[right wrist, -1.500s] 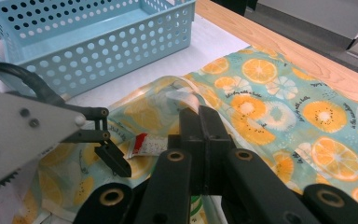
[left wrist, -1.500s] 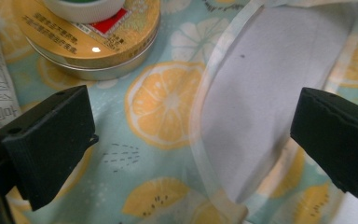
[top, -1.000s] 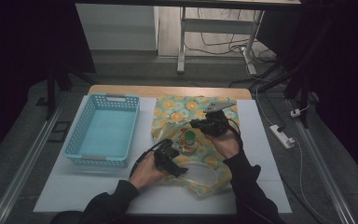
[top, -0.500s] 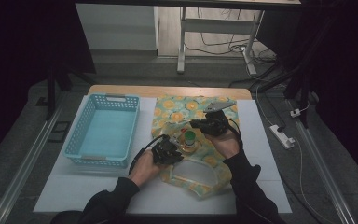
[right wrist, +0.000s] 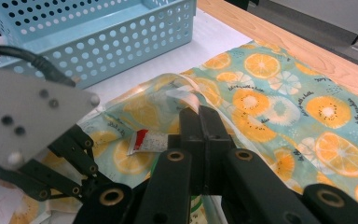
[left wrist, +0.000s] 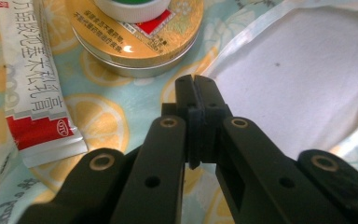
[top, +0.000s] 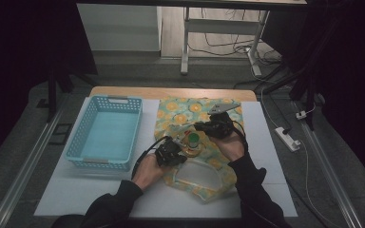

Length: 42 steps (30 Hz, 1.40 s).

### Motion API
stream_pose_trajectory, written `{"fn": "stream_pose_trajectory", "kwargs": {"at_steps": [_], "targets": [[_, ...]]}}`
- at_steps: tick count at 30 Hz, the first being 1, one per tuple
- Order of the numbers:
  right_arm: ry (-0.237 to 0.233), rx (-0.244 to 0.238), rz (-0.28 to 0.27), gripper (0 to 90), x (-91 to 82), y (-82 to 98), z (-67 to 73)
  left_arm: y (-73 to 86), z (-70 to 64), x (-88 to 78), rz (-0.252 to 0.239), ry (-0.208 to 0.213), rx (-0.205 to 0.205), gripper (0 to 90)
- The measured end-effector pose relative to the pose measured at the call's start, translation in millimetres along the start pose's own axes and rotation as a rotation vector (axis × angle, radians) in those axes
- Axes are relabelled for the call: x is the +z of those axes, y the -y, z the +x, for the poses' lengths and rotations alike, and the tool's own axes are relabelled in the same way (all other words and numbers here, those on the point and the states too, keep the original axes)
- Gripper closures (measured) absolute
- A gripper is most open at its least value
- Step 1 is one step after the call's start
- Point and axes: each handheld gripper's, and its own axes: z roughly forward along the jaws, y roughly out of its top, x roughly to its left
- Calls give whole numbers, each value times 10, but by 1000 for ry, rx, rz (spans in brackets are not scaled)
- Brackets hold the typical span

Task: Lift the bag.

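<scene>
The cloth (top: 204, 142), printed with orange slices, lies spread on the table (top: 100, 190) just right of the blue basket (top: 105, 133); on its middle sit a round tin (left wrist: 137, 44) with a green-capped jar (top: 194, 140) on top and a sachet (left wrist: 32, 88) beside the tin. The cloth is judged thin, soft and light; it will fold and slide under load, so it is best taken at an edge or corner, not mid-panel. The tin is rigid and could slip. The left gripper (left wrist: 196, 93) has its jaws pressed together just short of the tin; whether cloth is caught between them cannot be told. One second earlier these jaws stood spread; they have just been closing. The right gripper (right wrist: 200, 119) is pressed together on a raised cloth fold beyond the tin, as before.
</scene>
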Motion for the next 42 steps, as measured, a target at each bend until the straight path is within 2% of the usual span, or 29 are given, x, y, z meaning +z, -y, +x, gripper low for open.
{"fn": "stream_pose_trajectory", "kwargs": {"at_steps": [12,28,37,42], "targets": [[0,-4,10,900,-49,-68,4,-104,-27,-196,-9,53,4,900],[9,-30,30,900,-130,-341,15,-289,41,-561,-65,132,-18,900],[2,-63,48,900,-140,-445,71,-440,106,-822,-92,129,-20,900],[-16,-53,40,900,-170,-477,71,-517,170,-979,-104,123,-20,900]]}}
